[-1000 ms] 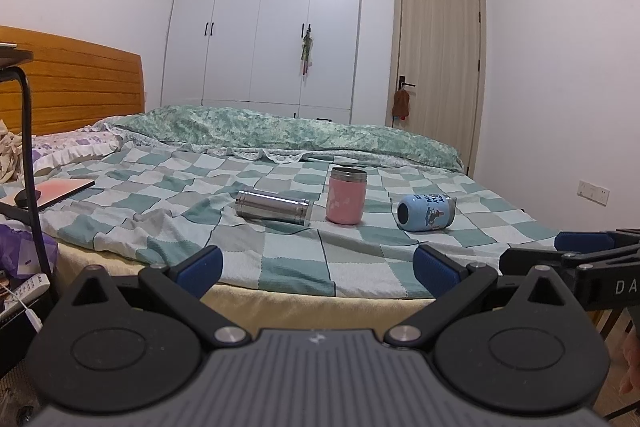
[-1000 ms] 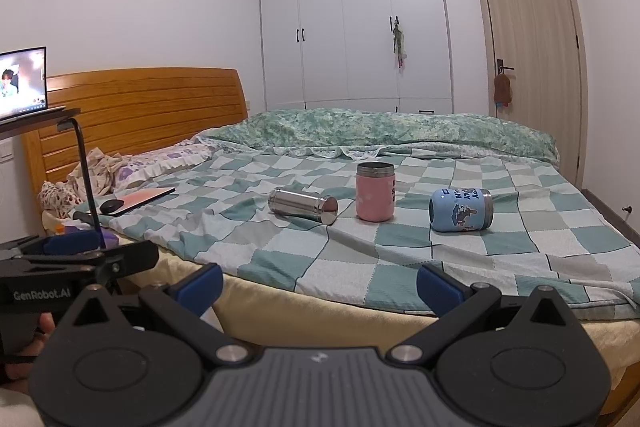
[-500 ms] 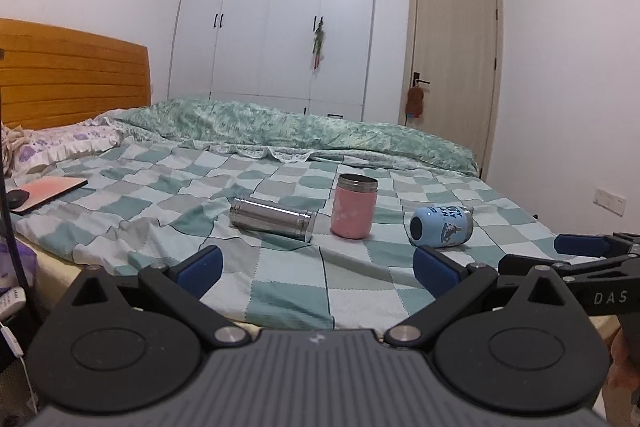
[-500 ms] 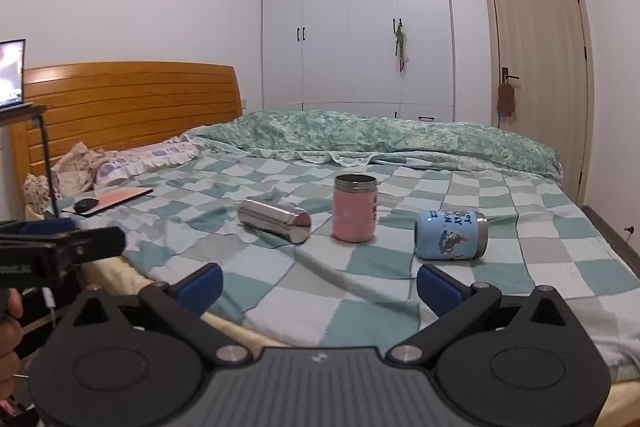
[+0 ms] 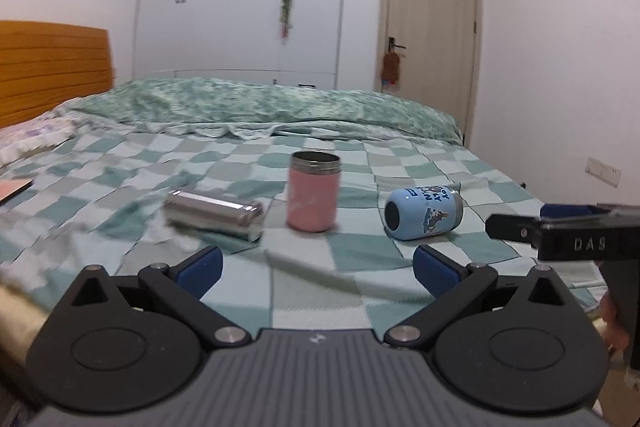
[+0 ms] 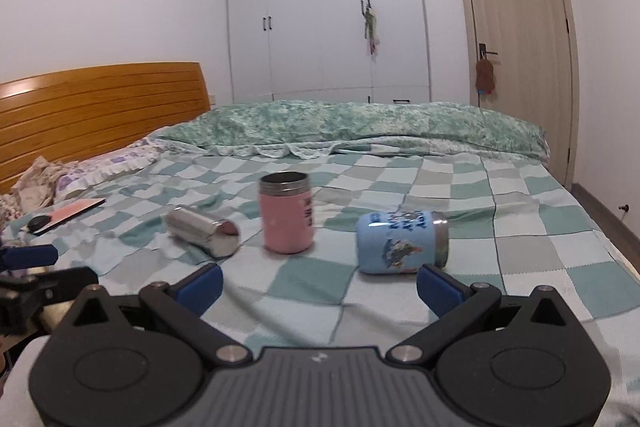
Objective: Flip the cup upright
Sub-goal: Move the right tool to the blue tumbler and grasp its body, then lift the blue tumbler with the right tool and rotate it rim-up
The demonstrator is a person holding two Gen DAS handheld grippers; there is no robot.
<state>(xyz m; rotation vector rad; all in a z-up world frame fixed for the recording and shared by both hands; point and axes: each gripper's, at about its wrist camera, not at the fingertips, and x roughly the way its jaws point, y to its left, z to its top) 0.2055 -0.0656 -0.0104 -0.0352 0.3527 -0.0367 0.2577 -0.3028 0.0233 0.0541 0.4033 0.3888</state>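
**Q:** Bedroom setup, right? What's lying on the bed [image 6: 520, 227]?

**A:** Yep. White wardrobe [image 6: 328, 11] and a wood-tone door [image 6: 516, 39] on the far wall, orange slatted headboard [image 6: 100, 107] at the left. The bed has a green-and-white checked cover, with a crumpled green quilt [image 6: 360, 127] along its far side. Three cups sit in a row on the checks: a silver cup [image 6: 202, 233] on its side at the left, a pink cup [image 6: 286, 213] standing upright with its mouth up in the middle, and a blue cup [image 6: 400, 243] with a cartoon print lying on its side at the right, metal rim pointing right.

**Q:** And the grippers?

**A:** Both spread wide and holding nothing. The right gripper [image 6: 320, 287] hovers over the near part of the bed, and its right blue fingertip [image 6: 440, 289] shows just below the blue cup in that view, not touching as far as I can tell. The left gripper [image 5: 316, 267] is lined up roughly with the pink cup [image 5: 314, 197], well short of it. From the left camera the blue cup [image 5: 424, 213] shows its base, and the silver cup [image 5: 214, 213] looks blurred.

**Q:** Anything else?

**A:** A pink tablet-like thing [image 6: 74, 209] with a black mouse [image 6: 39, 223] near the pillows, far left.
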